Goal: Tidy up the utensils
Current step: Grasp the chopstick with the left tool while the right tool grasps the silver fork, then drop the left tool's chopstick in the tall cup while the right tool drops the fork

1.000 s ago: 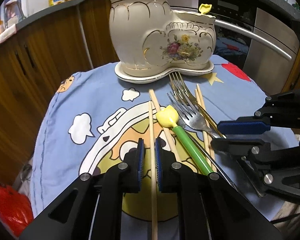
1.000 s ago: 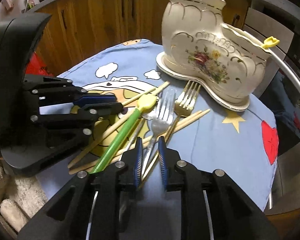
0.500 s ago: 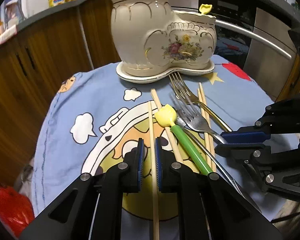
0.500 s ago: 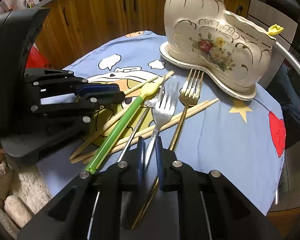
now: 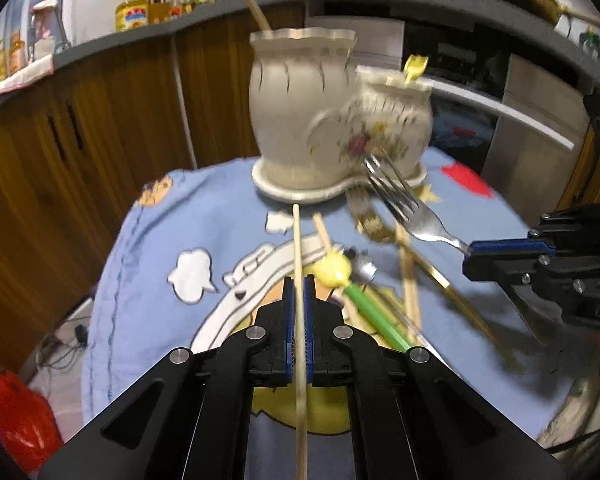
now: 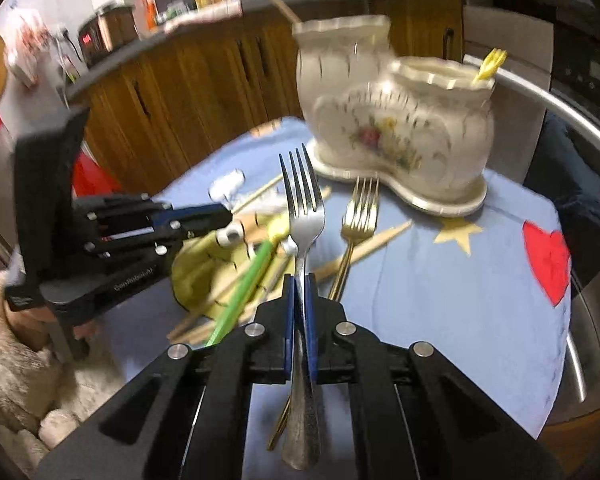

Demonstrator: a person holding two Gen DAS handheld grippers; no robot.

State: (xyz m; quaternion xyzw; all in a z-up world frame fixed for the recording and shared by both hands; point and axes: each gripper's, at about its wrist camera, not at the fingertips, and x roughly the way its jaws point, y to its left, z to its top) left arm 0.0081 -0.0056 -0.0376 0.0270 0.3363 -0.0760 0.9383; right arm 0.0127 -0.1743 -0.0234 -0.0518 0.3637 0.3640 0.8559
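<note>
My left gripper (image 5: pixel 298 286) is shut on a wooden chopstick (image 5: pixel 297 240) and holds it lifted, pointing at the boot-shaped ceramic holder (image 5: pixel 324 120). My right gripper (image 6: pixel 300 282) is shut on a silver fork (image 6: pixel 304 208), raised above the cloth with its tines toward the holder (image 6: pixel 400 128). The fork also shows in the left wrist view (image 5: pixel 404 204), held by the right gripper (image 5: pixel 470 256). On the cloth lie a gold fork (image 6: pixel 358 216), a green-handled utensil with a yellow head (image 5: pixel 340 276) and more chopsticks (image 6: pixel 364 248).
The blue cartoon cloth (image 5: pixel 160 240) covers a round table. Wooden cabinets (image 5: pixel 80 140) stand behind it, a steel appliance (image 5: pixel 540 152) at the right. A chopstick and a yellow-tipped utensil (image 5: pixel 414 66) stand in the holder. A red bag (image 5: pixel 12 420) lies on the floor.
Both grippers have risen. The left has lifted the chopstick off the cloth, the right has closed on the silver fork and lifted it.
</note>
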